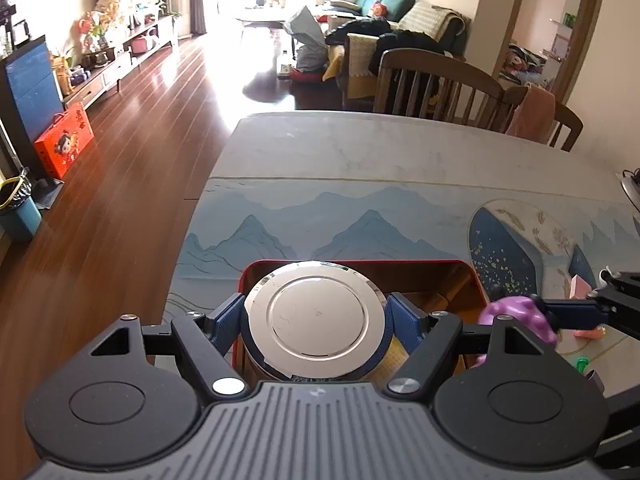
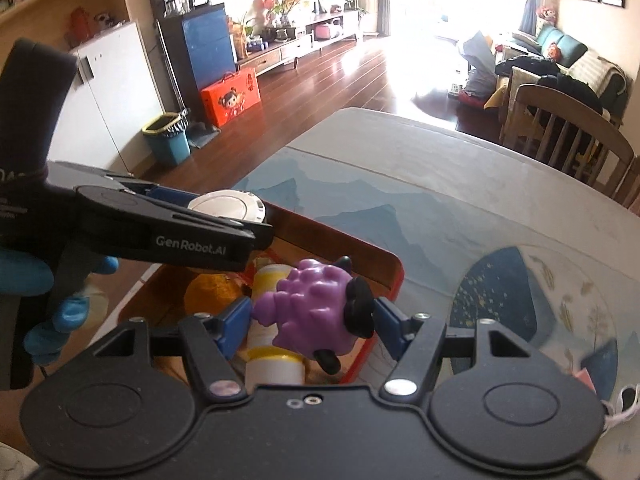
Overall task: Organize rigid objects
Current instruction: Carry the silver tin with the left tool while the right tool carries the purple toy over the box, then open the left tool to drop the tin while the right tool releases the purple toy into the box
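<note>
Both grippers are carrying things to the red-rimmed box (image 1: 472,280) at the near left end of the worktop (image 1: 360,152), so the step in hand looks like the placing. The left gripper (image 1: 316,316) has its jaws clamped around the sides of a round tin with a shiny silver lid (image 1: 316,316), held over the left part of the box. The right gripper (image 2: 314,312) has its jaws closed on a knobbly purple toy with black horns and feet (image 2: 316,304), over the right part of the box, just above a white and yellow bottle (image 2: 272,360) and an orange object (image 2: 216,292) already lying inside. The next move likely calls for lowering each into a free spot, then letting the jaws go. The tin probably needs flat floor; the toy must clear the bottle.
</note>
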